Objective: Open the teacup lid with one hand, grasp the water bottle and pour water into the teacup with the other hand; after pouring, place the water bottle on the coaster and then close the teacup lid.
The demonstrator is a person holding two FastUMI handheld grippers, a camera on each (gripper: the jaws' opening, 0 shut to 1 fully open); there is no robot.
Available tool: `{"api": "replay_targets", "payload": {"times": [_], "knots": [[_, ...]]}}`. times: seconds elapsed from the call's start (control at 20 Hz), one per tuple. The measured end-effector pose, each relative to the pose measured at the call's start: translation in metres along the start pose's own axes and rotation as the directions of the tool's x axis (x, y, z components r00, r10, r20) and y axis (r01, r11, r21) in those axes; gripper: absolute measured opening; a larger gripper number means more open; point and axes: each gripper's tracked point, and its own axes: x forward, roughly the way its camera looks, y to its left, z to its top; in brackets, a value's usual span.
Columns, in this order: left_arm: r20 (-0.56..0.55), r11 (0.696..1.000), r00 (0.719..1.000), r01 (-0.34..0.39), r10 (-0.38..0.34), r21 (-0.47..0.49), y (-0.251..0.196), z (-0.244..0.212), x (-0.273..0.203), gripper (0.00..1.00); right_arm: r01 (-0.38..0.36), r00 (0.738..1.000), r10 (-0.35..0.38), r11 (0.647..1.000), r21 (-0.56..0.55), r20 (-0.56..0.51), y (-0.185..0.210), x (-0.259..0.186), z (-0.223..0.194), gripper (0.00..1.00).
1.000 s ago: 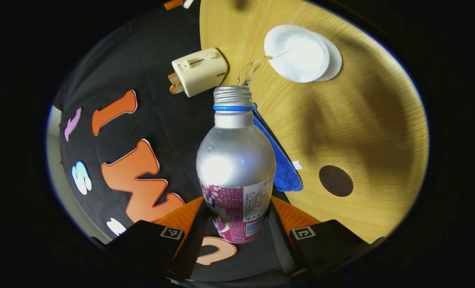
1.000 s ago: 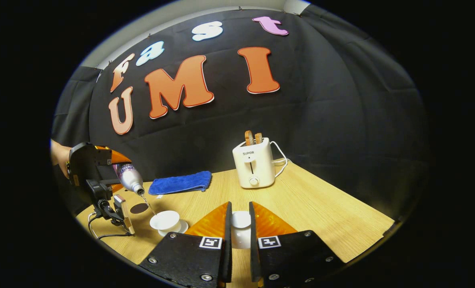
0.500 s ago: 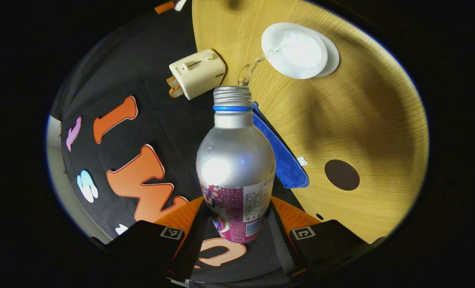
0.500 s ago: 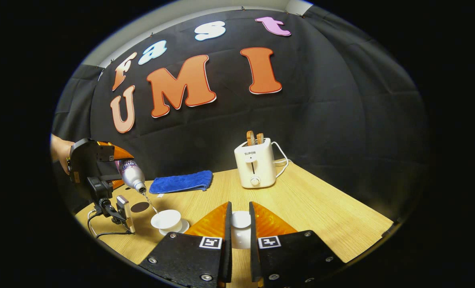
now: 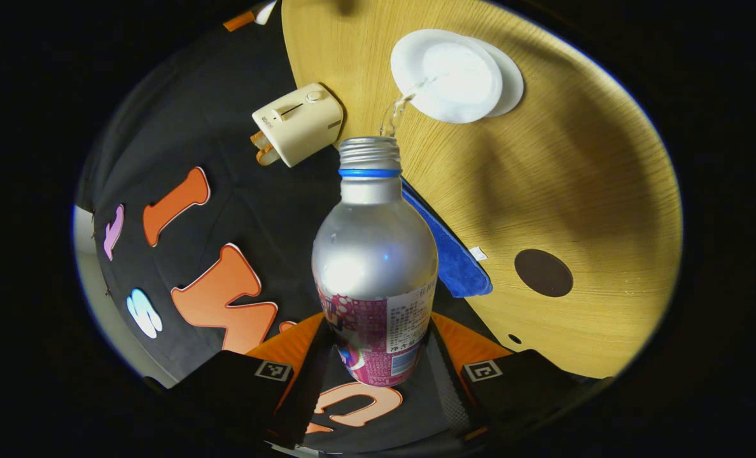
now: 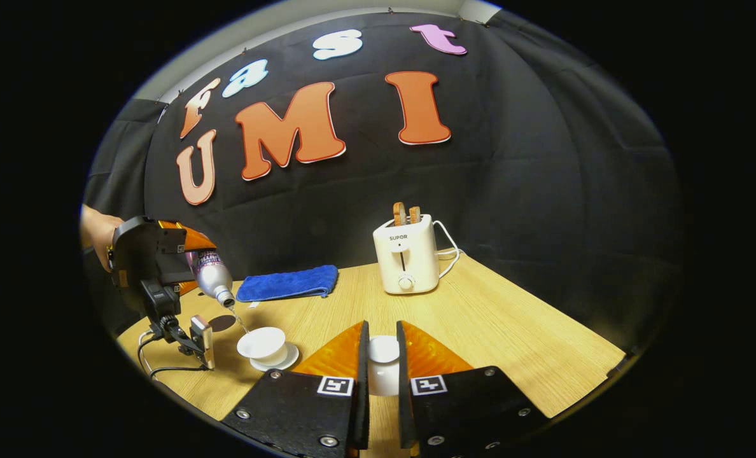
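The white porcelain teacup (image 5: pixel 447 75) sits uncovered on its saucer on the wooden worktop (image 5: pixel 581 184), taking a thin stream from the tilted silver metal water bottle (image 5: pixel 374 254) clamped in the left gripper (image 5: pixel 378 366). The right gripper (image 6: pixel 382 375) pinches the white teacup lid (image 6: pixel 383 350). Left to do: bottle onto the dark round coaster (image 5: pixel 543 272), then lid on.

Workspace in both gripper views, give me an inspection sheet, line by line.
Surface: wooden table.
Job's things: water bottle tilted, stream falling into teacup on its saucer; dark coaster bare; teacup lid off.
Clutter: blue cloth; toaster holding toast.
Grippers: left gripper shut on the bottle; right gripper shut on the lid.
Cables: toaster cord; black cable under the left gripper.
Surroundings: black cloth wall.
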Motion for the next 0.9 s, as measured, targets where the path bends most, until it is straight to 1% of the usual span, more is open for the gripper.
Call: {"api": "replay_targets", "payload": {"times": [0.25, 0.5, 0.9], "knots": [[0.004, 0.999, 1.0, -0.011, 0.011, 0.045, 0.009, 0.006, 0.001, 0.83, -0.006, 1.0, 0.005, 1.0, -0.024, -0.018, 0.003, 0.0, -0.006, 0.18], [0.004, 0.994, 1.0, -0.013, 0.013, 0.112, 0.012, 0.01, 0.0, 0.83, -0.017, 1.0, 0.016, 0.999, -0.038, -0.025, 0.008, 0.002, -0.007, 0.18], [0.011, 0.991, 0.999, -0.04, 0.039, 0.128, 0.017, 0.013, -0.001, 0.84, -0.032, 0.999, 0.03, 0.999, -0.044, -0.041, 0.015, 0.003, -0.012, 0.18]]}}
